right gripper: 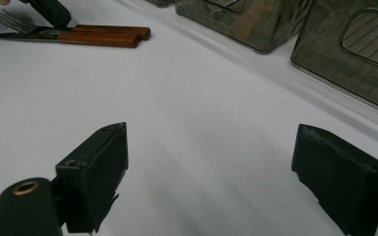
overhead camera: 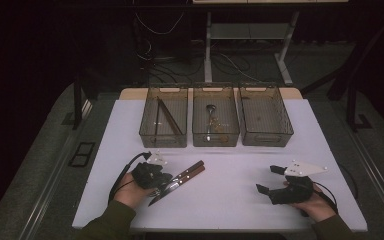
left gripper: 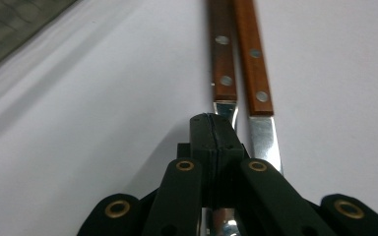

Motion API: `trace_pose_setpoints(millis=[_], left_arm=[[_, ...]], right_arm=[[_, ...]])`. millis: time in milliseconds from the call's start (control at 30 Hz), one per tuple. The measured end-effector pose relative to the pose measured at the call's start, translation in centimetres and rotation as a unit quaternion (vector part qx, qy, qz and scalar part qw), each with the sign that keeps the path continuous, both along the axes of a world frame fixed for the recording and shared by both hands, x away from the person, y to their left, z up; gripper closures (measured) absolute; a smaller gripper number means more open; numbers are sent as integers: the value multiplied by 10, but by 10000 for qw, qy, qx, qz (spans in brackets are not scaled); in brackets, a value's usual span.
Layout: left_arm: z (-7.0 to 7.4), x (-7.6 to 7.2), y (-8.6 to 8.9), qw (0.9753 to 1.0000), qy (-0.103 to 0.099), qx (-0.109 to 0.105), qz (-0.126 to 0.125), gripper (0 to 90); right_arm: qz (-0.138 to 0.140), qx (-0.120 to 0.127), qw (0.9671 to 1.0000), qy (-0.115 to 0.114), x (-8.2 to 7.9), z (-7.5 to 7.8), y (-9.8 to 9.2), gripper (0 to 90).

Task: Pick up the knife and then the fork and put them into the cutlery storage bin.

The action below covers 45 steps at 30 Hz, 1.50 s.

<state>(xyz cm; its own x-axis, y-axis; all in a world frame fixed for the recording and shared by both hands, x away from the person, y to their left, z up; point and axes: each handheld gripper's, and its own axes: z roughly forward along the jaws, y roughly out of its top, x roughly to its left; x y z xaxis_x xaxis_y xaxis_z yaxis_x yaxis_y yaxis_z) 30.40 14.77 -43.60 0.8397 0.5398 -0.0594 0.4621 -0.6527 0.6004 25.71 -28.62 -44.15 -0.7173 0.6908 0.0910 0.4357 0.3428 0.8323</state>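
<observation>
Sorting cutlery into bins: I log this as partway through, pick-up stage.
Left gripper: jaws pressed together over the metal neck of the fork; I cannot tell for certain that the metal is pinched between them, but it reads as a grip just below the wooden handle.
Fork position: flat on the white table, near its front left, tines towards me, handle pointing towards the bins.
Knife: just beside the fork, parallel, handles touching or nearly so; untouched.
Right gripper: jaws spread wide, holding nothing, resting low over bare table at front right, well apart from the cutlery.
Left bin: holds a pair of long thin sticks.
Middle bin: holds a spoon.
Right bin: nothing I can make out inside.
Done, by my judgement: spoon and sticks binned.
Left: fork and knife, both on the table.
</observation>
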Motion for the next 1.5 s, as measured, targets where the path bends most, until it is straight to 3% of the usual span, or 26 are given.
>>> trace_pose_setpoints(millis=[200,467,567,733,1067,1233,1500], left_arm=[[1,0,0,9999,-40,-43,92,863],[13,-12,-14,9981,-261,-485,262,691],[12,-17,-22,9976,-335,-535,282,661],[8,-20,-29,9977,-393,-464,307,669],[-2,-17,-33,9991,-214,-299,207,716],[-5,-17,-38,9994,-244,-187,129,718],[-9,-20,-36,9988,-330,-310,192,722]], right_arm=[[-1,-4,10000,3,0,0,0,141],[-6,-13,10000,-1,0,0,0,141],[-7,-18,10000,-8,0,0,0,141],[-8,-9,10000,-1,0,0,0,141],[11,-18,10000,-13,0,0,1,141],[18,-5,10000,-14,-1,1,1,141],[16,11,10000,4,0,0,2,142]])
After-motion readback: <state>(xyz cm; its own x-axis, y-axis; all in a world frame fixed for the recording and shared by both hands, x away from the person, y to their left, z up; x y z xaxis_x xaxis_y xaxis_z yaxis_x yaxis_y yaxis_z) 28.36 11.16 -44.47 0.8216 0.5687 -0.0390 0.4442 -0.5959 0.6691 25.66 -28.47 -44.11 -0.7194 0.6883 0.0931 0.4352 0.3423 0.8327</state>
